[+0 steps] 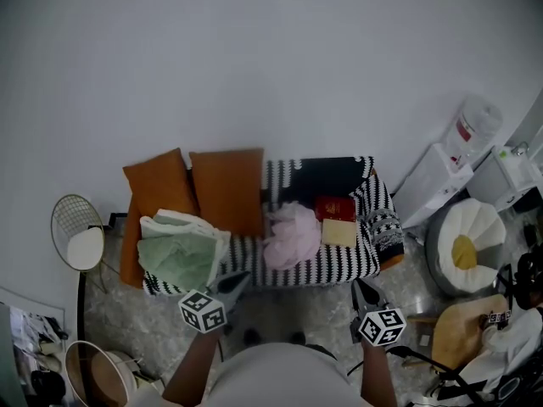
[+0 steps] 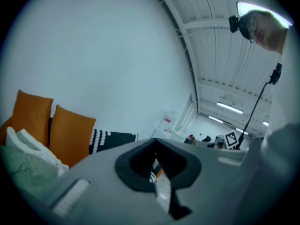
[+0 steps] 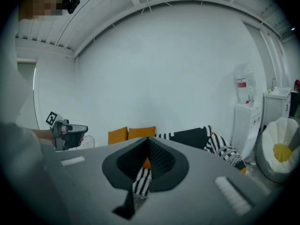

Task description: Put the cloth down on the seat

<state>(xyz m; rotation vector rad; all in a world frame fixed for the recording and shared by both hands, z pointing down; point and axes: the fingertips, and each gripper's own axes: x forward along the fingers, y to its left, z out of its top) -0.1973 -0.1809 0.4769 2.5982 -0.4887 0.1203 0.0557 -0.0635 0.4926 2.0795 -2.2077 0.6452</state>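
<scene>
Nearest the person, the left gripper [image 1: 237,280] and the right gripper [image 1: 361,288] are both held just short of the front edge of the seat [image 1: 344,265], pointing toward it and a little downward. Each one's own view shows its jaws pressed together with nothing between them; only the black-and-white striped throw [image 1: 382,227] that covers the seat shows past the tips. No cloth is in either gripper. A crumpled pink cloth [image 1: 293,236] lies ahead in the middle of the seat, between the two grippers and slightly nearer the left one. It is a loose heap with no clear long axis, reaching from near the front edge back toward the cushions. A folded green cloth [image 1: 182,257] lies at the seat's left end, its front right corner just beside the left gripper's tip, so the left hand is plainly the nearer to it. Which of the two the task means cannot be told. Both already rest on the seat, so the putting down looks either finished or not begun. Any fresh grasp would first need the closed jaws opened. Farther back, two orange cushions [image 1: 227,185] lean at the seat's rear left, and a red box [image 1: 335,208] sits just right of the pink cloth.
</scene>
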